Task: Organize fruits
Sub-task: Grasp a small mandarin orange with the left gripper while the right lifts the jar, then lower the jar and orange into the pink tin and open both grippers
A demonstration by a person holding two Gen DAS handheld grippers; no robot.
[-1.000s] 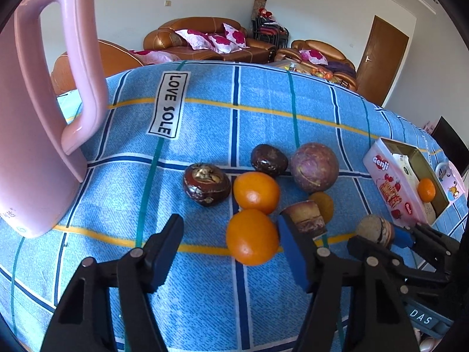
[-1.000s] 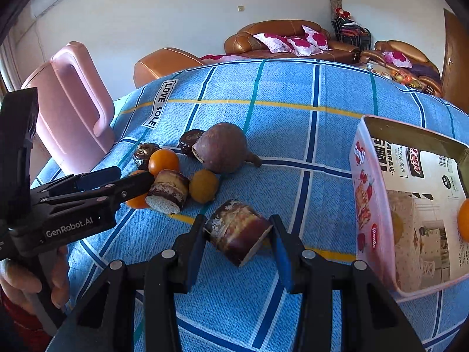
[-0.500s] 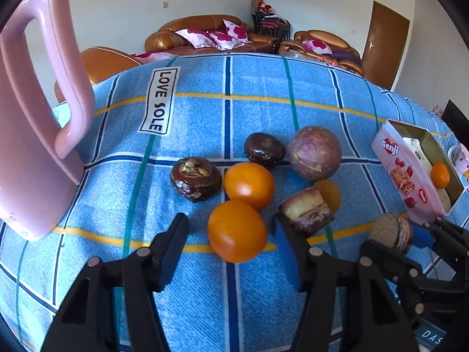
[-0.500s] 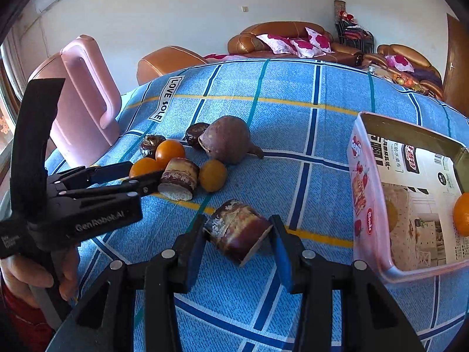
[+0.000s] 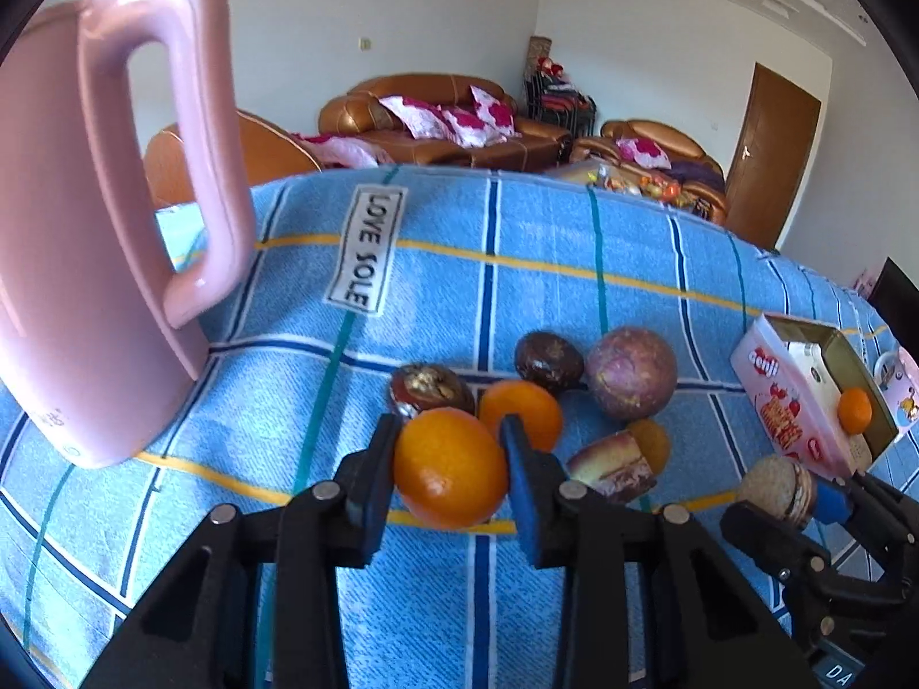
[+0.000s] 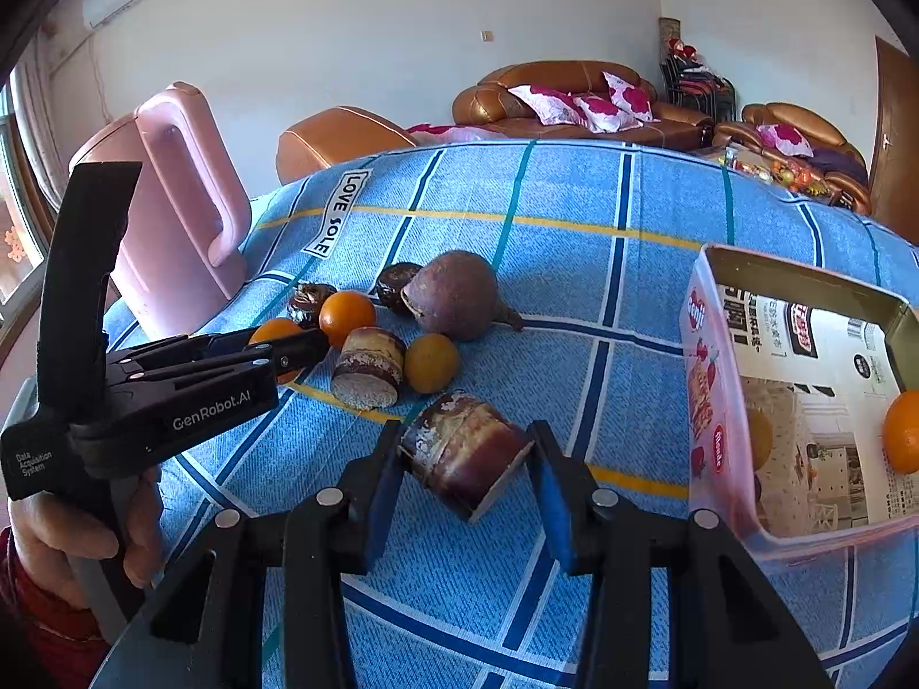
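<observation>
Blue checked worktop (image 5: 574, 298): box (image 6: 703, 402) holds one orange (image 6: 902, 430) (pile left of box remains); left gripper (image 5: 451, 462) just closed on orange (image 5: 448, 476), right gripper (image 6: 465, 459) clasps cut piece (image 6: 465, 459).

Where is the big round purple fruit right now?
In the left wrist view the purple fruit sits on the blue checked cloth, right of the dark fruit and behind the yellow fruit.

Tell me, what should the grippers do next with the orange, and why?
Probably lift the orange toward the pink box. The left gripper has just been closing its jaws, and both pads now press the orange's sides. The box lies open with another orange already inside.
</observation>
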